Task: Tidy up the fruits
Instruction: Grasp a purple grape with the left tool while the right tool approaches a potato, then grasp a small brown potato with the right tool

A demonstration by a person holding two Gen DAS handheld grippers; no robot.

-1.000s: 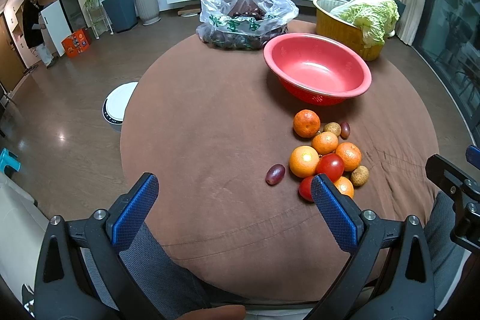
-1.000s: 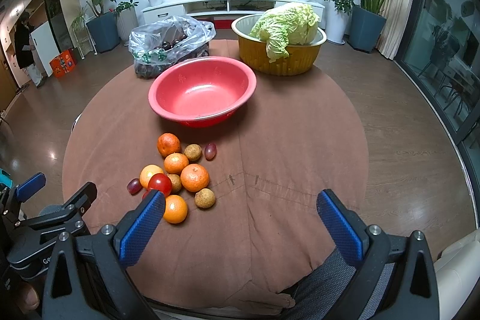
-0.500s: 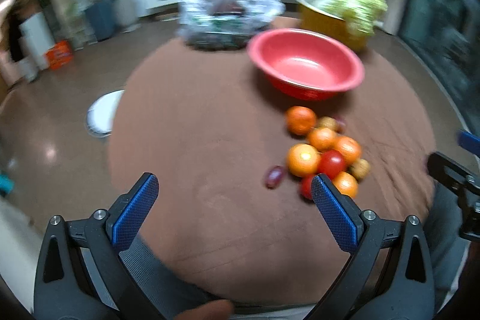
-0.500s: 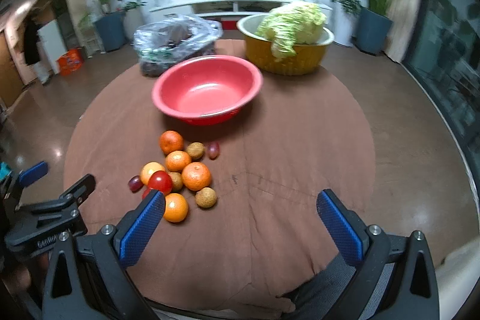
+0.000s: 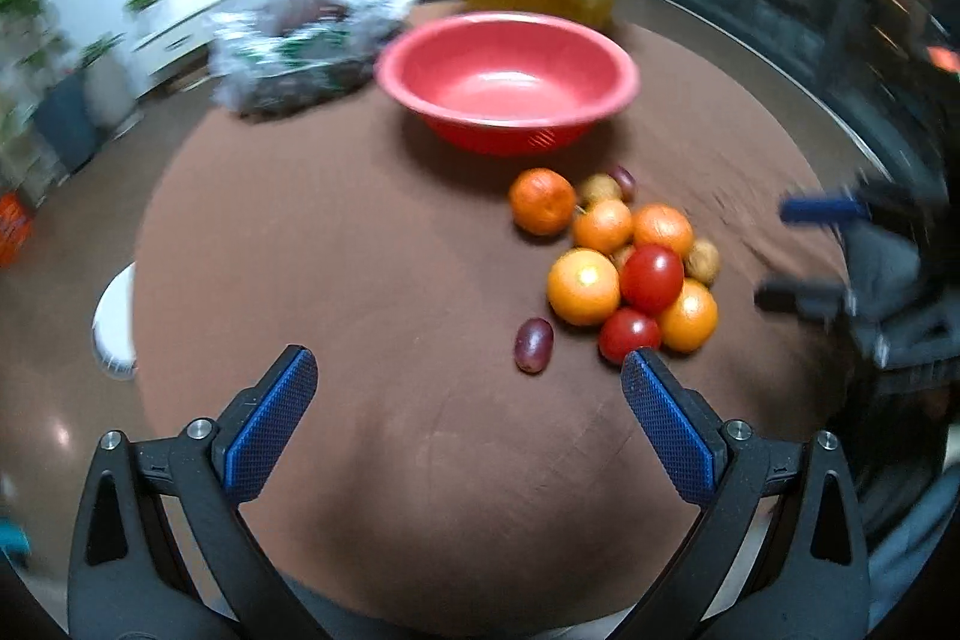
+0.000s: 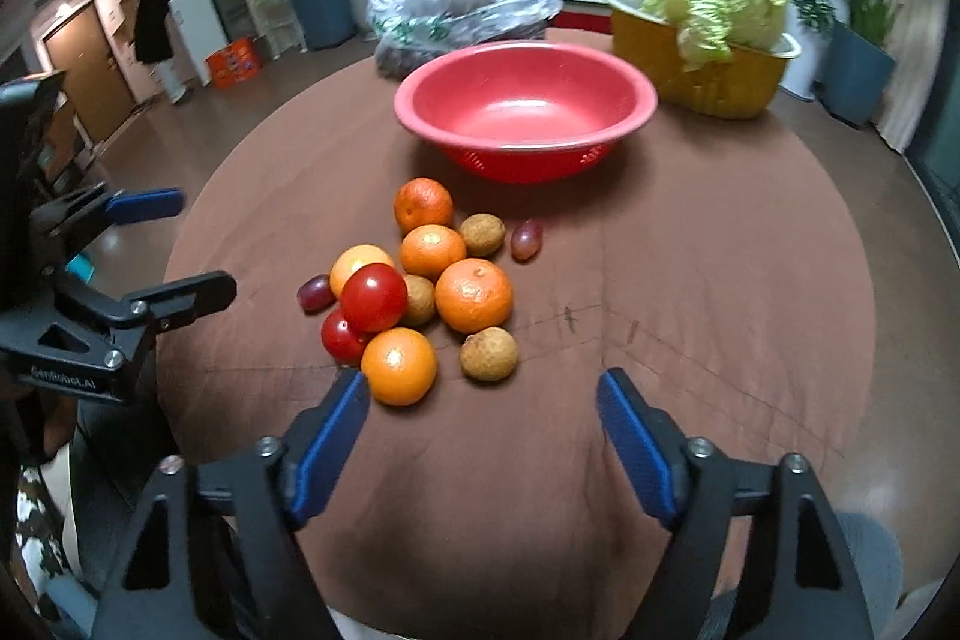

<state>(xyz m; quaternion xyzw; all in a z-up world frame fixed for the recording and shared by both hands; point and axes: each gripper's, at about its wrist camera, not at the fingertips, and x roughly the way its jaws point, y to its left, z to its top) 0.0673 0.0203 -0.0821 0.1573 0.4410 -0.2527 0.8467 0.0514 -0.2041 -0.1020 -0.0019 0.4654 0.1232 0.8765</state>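
Note:
A pile of fruit lies on the round brown table (image 6: 720,280): several oranges (image 6: 474,295), two red tomatoes (image 6: 373,297), brown longans (image 6: 488,353) and purple grapes (image 6: 527,239). An empty red bowl (image 6: 523,109) stands just behind the pile. My right gripper (image 6: 483,403) is open and empty, low over the table right in front of the nearest orange (image 6: 398,366) and longan. My left gripper (image 5: 467,376) is open and empty, just before a lone grape (image 5: 533,336) and the pile (image 5: 624,268). The left view is blurred.
A clear plastic bag of dark fruit (image 6: 462,10) and a yellow bowl holding a cabbage (image 6: 714,34) stand at the table's far side. A white round device (image 5: 114,322) sits on the floor left of the table. Potted plants and a TV cabinet line the far wall.
Both grippers have moved forward and lower toward the fruit pile, which now looks larger. The right gripper's jaws have narrowed somewhat. The fruit has not moved.

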